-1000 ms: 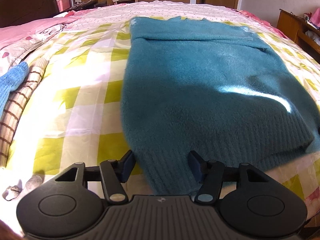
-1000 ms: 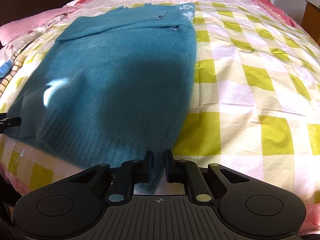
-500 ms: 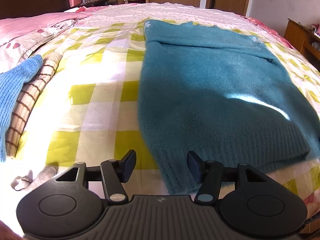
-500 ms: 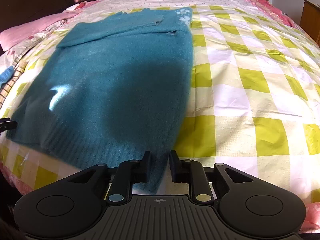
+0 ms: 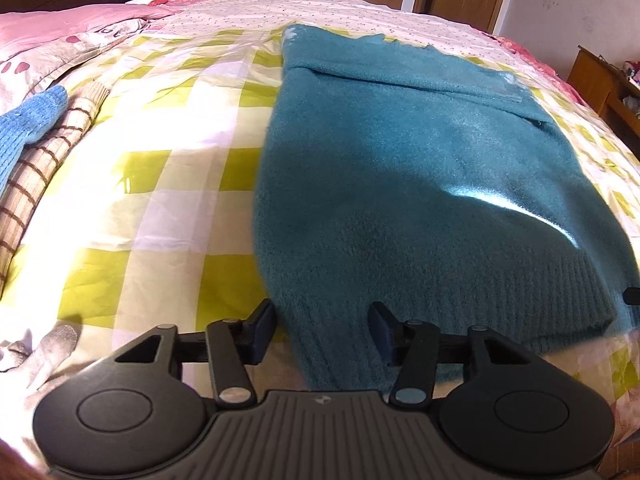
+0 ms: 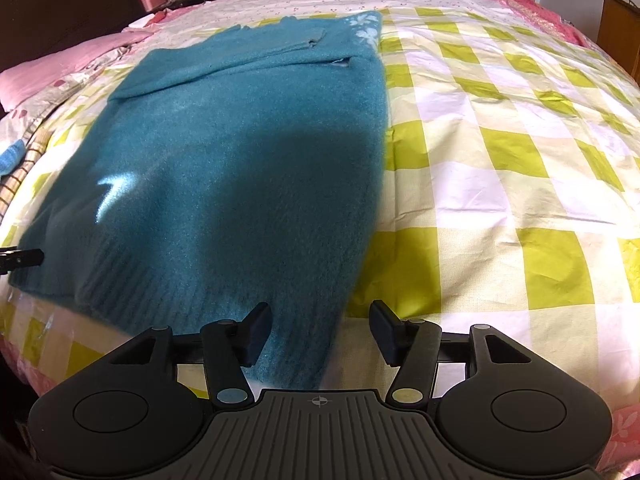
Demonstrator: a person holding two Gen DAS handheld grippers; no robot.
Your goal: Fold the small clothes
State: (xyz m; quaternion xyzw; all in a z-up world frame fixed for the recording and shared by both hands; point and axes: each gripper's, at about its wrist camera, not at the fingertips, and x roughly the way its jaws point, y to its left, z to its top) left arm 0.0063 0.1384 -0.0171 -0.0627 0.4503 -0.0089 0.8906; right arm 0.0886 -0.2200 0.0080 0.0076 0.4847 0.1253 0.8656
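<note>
A teal knit sweater [image 5: 420, 184] lies flat on the yellow-checked bed, sleeves folded in, ribbed hem toward me. It also shows in the right wrist view [image 6: 240, 168]. My left gripper [image 5: 324, 332] is open, its jaws either side of the hem's left corner. My right gripper [image 6: 320, 330] is open, its jaws either side of the hem's right corner. The hem cloth lies between each pair of fingers without being clamped.
A blue knit item [image 5: 28, 128] and a brown-striped garment [image 5: 36, 176] lie at the bed's left edge, grey socks [image 5: 44, 348] nearer. A pink quilt [image 5: 60, 28] is at the far left. A wooden cabinet [image 5: 600, 80] stands right of the bed.
My right gripper was shut on the sweater's hem corner and has opened, letting it go. The left gripper stayed open and shifted slightly along the hem.
</note>
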